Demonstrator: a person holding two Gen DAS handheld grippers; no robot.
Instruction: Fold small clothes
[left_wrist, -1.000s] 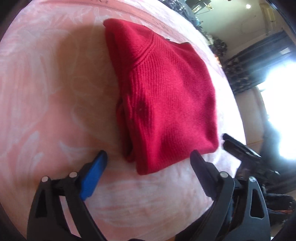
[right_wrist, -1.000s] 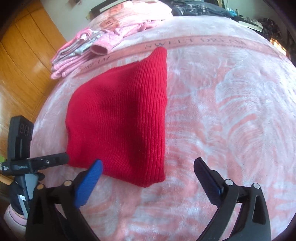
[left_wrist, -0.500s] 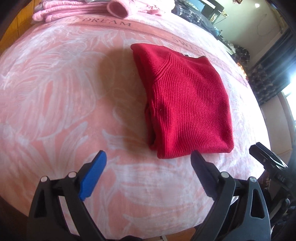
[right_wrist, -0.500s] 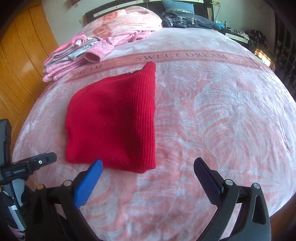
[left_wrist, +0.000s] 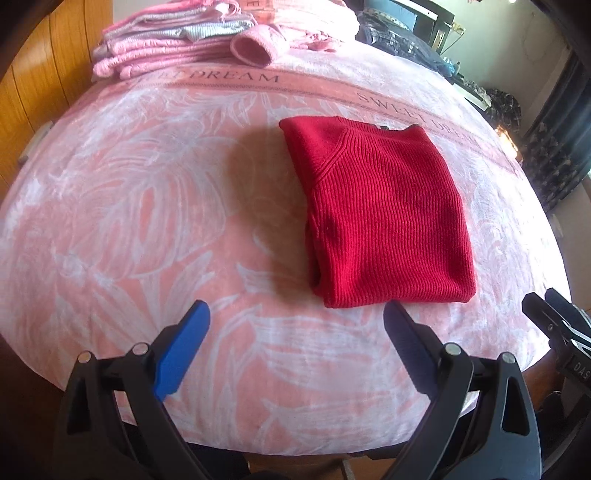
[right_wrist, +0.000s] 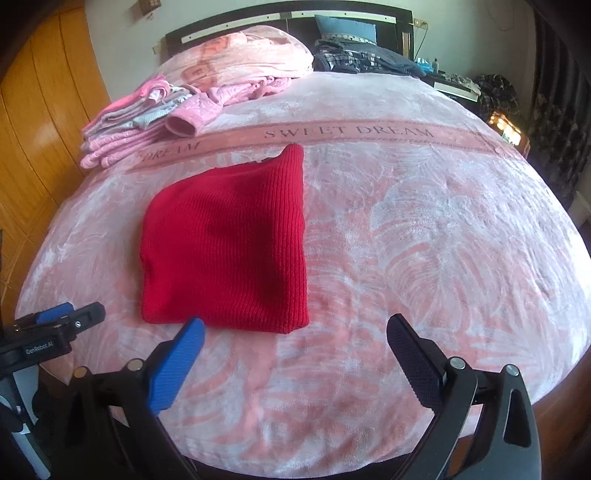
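A bed (right_wrist: 443, 229) covered by a pink leaf-patterned blanket (left_wrist: 147, 206) is shown from both wrist views; the blanket is crossed by a darker band lettered "SWEET DREAM". At the far left corner a stack of folded pink clothes (right_wrist: 122, 133) is seen, with a pillow (right_wrist: 251, 55) and a heap of dark clothes (right_wrist: 362, 55) behind it.

A red sweater (left_wrist: 380, 218) is laid flat near the middle of the bed, already folded into a compact rectangle — its long axis runs away from the near edge toward the lettered band. It is touched by neither tool.

The left gripper (left_wrist: 295, 332) is held over the near edge with its jaws spread wide and nothing between them; the sweater's near hem lies just ahead and to its right. The right gripper (right_wrist: 295, 343) is likewise spread and empty, and the sweater's near hem lies just ahead and to its left, close beyond the blue finger (right_wrist: 177, 365).

The fold is judged to be finished. The sweater lies between the two grippers, about equally near each — so a move to the stack is judged to call for both.
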